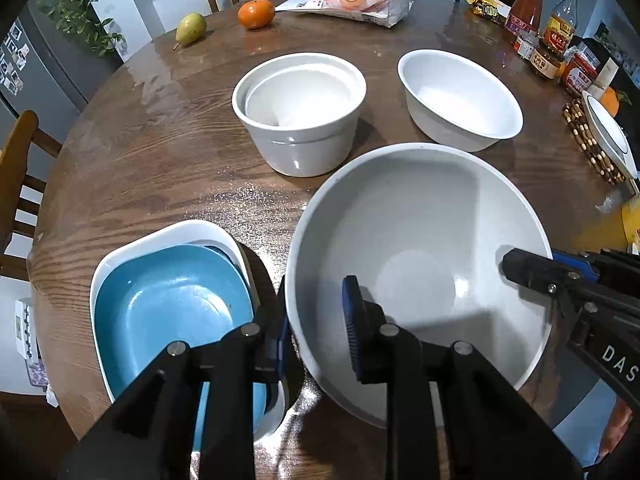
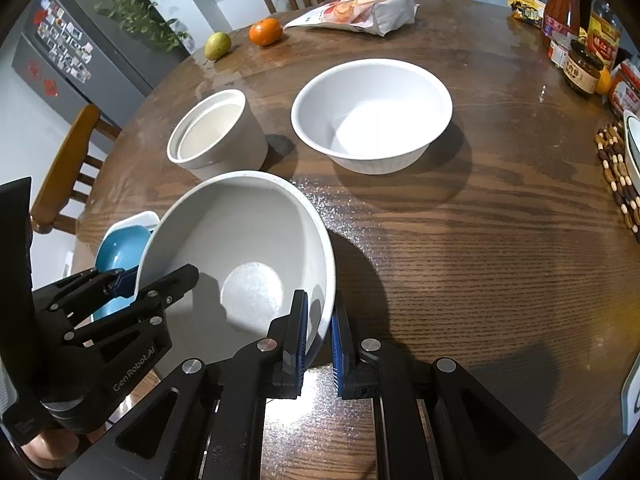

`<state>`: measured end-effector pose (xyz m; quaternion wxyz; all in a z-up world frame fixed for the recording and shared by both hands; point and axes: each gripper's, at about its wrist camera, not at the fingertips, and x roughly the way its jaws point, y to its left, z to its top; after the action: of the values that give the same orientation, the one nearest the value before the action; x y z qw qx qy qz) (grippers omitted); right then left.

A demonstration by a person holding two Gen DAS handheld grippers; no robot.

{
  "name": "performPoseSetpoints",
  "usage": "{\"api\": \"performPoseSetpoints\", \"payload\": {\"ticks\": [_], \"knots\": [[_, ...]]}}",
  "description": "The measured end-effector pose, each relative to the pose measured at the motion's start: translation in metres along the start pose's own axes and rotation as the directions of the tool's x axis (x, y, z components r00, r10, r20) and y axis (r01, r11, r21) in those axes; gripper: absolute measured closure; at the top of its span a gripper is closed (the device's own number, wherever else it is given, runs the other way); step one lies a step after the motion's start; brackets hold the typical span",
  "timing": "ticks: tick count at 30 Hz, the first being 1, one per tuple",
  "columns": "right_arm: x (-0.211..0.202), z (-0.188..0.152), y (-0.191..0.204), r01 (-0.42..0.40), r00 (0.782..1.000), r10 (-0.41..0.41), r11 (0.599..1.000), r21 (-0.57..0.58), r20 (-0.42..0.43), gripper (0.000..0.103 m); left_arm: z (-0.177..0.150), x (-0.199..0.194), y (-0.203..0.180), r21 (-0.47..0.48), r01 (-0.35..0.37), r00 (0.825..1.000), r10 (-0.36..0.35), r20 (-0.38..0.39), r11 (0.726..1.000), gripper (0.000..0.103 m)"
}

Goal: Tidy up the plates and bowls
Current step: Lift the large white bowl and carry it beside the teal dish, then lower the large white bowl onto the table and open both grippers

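Now both tongs — left tongs (image 1: 316, 336), right tongs (image 2: 320, 340) — each pinching opposite rims of the grey bowl (image 1: 416, 248).

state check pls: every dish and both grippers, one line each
large white bowl: held off the table, tilted, gripped on both sides of its rim
left gripper: shut on the large white bowl's rim
right gripper: shut on the rim's opposite side
blue dish: nested in the white square dish, empty
stacked white cups: upright, one nested inside the other
ribbed white bowl: upright, empty
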<state>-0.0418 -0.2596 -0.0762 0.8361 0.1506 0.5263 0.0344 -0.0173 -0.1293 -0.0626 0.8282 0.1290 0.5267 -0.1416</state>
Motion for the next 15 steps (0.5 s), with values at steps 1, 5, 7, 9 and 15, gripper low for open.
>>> {"api": "performPoseSetpoints", "payload": {"ticks": [1, 5, 7, 9, 15], "knots": [[0.000, 0.000, 0.000, 0.000, 1.000, 0.000, 1.000, 0.002, 0.001, 0.092, 0.000, 0.000, 0.000, -0.001, 0.001, 1.000, -0.001, 0.000, 1.000, 0.079], [-0.001, 0.001, 0.000, 0.002, 1.000, -0.002, 1.000, 0.003, 0.009, 0.092, 0.001, -0.004, 0.001, -0.002, -0.012, 1.000, 0.012, 0.016, 1.000, 0.080], [-0.002, 0.002, 0.000, 0.013, 1.000, -0.013, 1.000, 0.002, 0.015, 0.092, 0.002, -0.006, 0.003, -0.005, -0.011, 1.000, 0.011, 0.025, 1.000, 0.076], [-0.005, 0.004, -0.001, 0.017, 1.000, -0.017, 1.000, 0.006, 0.024, 0.092, 0.003, -0.009, 0.006, -0.008, -0.018, 0.999, 0.018, 0.037, 1.000, 0.071], [-0.013, 0.008, -0.004, 0.014, 0.999, -0.015, 1.000, 0.023, 0.044, 0.078, 0.005, -0.019, 0.011, -0.016, -0.029, 0.997, 0.030, 0.067, 0.999, 0.062]]}}
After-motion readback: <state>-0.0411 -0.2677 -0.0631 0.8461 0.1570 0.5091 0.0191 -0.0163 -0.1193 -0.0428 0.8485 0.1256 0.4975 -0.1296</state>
